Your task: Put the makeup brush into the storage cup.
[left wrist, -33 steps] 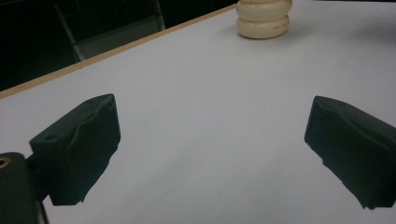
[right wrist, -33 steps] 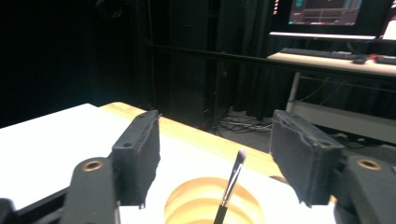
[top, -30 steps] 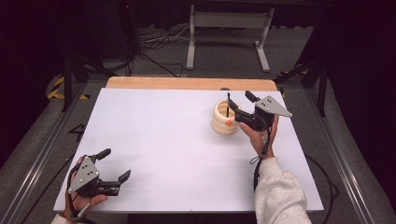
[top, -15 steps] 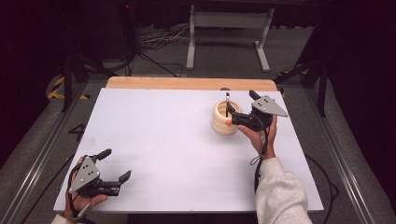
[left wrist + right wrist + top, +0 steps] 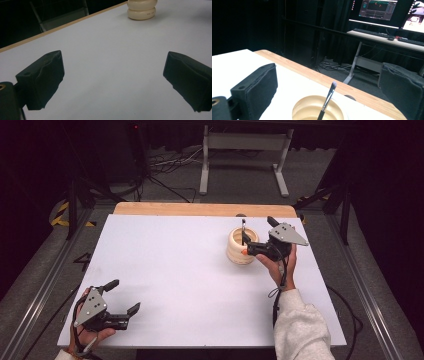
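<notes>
High view: at the far right of the white table (image 5: 190, 285), the right gripper (image 5: 255, 240) stands just beside a cream ribbed holder (image 5: 239, 251). Its jaws have just been opening and now stand wide, with nothing pressed between them. The dark-handled brush (image 5: 243, 231) stands on its own in the holder, tip up. A second ago the gripper stood at the brush; the release suggests the placing is done. The left gripper (image 5: 124, 296) rests wide and empty at the near left corner.

Left gripper view: both black pads (image 5: 42, 80) stand far apart over bare table; the holder (image 5: 142, 10) sits well off, its small printed mark too blurred to read.

Right gripper view: the brush (image 5: 327, 101) leans in the holder's mouth (image 5: 318, 110) between the spread pads (image 5: 255, 86), touching neither. Distant monitors (image 5: 378, 7) glow, their text unreadable.
</notes>
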`<state>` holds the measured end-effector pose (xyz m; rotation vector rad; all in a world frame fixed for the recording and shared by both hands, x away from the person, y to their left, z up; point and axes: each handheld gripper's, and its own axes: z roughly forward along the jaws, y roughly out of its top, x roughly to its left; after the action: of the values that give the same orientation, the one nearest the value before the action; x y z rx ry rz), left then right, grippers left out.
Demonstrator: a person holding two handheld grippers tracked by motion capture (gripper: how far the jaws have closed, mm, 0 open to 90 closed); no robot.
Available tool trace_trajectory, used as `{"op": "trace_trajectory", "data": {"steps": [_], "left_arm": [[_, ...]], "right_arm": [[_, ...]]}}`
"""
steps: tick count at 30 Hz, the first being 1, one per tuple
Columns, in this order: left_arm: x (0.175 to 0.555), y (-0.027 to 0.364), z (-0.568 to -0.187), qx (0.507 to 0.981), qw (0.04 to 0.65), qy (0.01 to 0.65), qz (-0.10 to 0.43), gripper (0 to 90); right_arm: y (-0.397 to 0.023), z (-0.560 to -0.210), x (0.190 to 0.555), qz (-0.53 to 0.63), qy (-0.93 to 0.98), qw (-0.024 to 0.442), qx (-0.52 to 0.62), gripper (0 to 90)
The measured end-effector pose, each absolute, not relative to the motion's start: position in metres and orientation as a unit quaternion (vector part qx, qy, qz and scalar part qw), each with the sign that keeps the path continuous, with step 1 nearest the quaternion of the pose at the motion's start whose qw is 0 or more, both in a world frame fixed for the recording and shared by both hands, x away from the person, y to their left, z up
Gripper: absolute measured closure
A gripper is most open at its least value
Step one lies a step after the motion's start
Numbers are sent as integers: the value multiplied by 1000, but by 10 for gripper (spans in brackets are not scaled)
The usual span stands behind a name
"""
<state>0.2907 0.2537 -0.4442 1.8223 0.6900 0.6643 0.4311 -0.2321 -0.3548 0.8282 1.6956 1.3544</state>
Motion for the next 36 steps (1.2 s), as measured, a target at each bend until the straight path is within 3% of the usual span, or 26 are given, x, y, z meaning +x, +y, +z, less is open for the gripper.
{"op": "trace_trajectory", "data": {"steps": [36], "left_arm": [[291, 253, -444, 760, 513, 284, 279, 43]], "right_arm": [[-242, -351, 402, 502, 691, 418, 310, 55]]}}
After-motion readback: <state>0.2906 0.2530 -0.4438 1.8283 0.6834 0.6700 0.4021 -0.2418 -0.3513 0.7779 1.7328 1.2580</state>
